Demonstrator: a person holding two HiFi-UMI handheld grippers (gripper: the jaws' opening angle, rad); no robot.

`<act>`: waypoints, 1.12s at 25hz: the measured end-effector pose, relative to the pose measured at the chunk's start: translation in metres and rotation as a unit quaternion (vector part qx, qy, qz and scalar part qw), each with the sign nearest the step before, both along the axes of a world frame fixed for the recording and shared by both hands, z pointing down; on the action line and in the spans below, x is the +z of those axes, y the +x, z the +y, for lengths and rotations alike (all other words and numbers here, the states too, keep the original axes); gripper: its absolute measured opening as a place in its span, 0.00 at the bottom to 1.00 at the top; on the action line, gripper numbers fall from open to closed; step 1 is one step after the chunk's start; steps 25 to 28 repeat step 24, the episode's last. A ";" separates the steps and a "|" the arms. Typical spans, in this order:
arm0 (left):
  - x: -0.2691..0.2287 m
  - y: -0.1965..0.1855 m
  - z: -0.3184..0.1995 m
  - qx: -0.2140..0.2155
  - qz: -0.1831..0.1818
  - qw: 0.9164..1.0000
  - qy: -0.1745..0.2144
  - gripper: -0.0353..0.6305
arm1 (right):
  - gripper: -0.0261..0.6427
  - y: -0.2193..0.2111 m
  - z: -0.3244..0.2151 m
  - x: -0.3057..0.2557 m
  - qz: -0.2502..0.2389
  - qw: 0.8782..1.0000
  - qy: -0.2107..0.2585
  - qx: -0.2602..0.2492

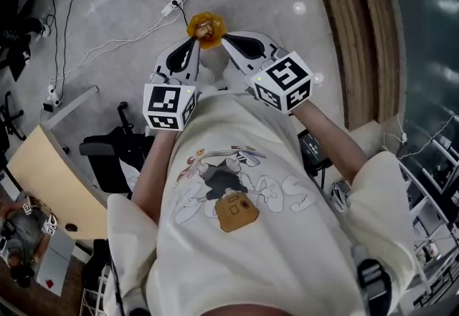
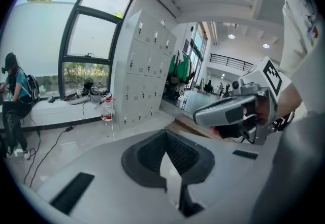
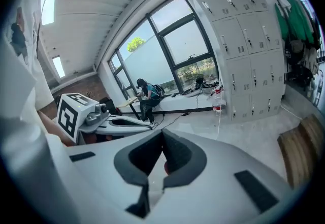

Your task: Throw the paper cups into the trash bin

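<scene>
No paper cup or trash bin is plainly in view. In the head view both grippers are held out level in front of a white T-shirt. My left gripper (image 1: 193, 44) and right gripper (image 1: 228, 40) point away with their tips close together. A small orange-yellow object (image 1: 204, 26) lies on the grey floor just beyond the tips; I cannot tell what it is. In the left gripper view the left gripper (image 2: 165, 134) has its dark pads meeting at the tip, with nothing held. The right gripper (image 3: 162, 134) looks the same in its own view.
A power strip (image 1: 176, 2) and cables lie on the floor ahead. To the right runs a wooden strip (image 1: 358, 28); a black chair (image 1: 107, 153) and beige tabletop (image 1: 54, 185) are at left. Grey lockers (image 2: 147, 81), a water bottle (image 2: 106, 111) and a person (image 2: 15, 98) are by the window.
</scene>
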State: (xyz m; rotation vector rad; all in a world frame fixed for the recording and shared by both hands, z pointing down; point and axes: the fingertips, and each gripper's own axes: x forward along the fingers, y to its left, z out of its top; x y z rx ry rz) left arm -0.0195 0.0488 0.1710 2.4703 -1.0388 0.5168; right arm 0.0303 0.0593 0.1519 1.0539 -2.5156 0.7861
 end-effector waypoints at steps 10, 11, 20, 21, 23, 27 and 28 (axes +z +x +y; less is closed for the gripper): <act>-0.071 0.007 0.028 0.032 0.037 0.998 0.041 0.06 | 0.05 -0.002 0.012 -0.037 0.007 1.000 0.019 0.004; -0.070 0.004 0.028 0.029 0.036 0.998 0.042 0.06 | 0.05 -0.005 0.014 -0.035 0.006 1.000 0.016 -0.011; -0.057 0.012 0.030 0.033 0.031 0.998 0.043 0.06 | 0.05 -0.006 0.043 -0.012 0.017 0.996 -0.020 -0.085; -0.057 0.013 0.030 0.036 0.032 0.998 0.041 0.06 | 0.05 -0.007 0.045 -0.011 0.015 0.996 -0.022 -0.084; -0.058 0.014 0.028 0.039 0.031 0.998 0.040 0.06 | 0.05 -0.011 0.047 -0.011 0.013 0.996 -0.025 -0.087; -0.059 0.014 0.027 0.040 0.031 0.998 0.040 0.06 | 0.05 -0.013 0.049 -0.011 0.012 0.996 -0.025 -0.089; -0.059 0.014 0.027 0.040 0.031 0.998 0.040 0.06 | 0.05 -0.013 0.049 -0.011 0.012 0.996 -0.025 -0.089</act>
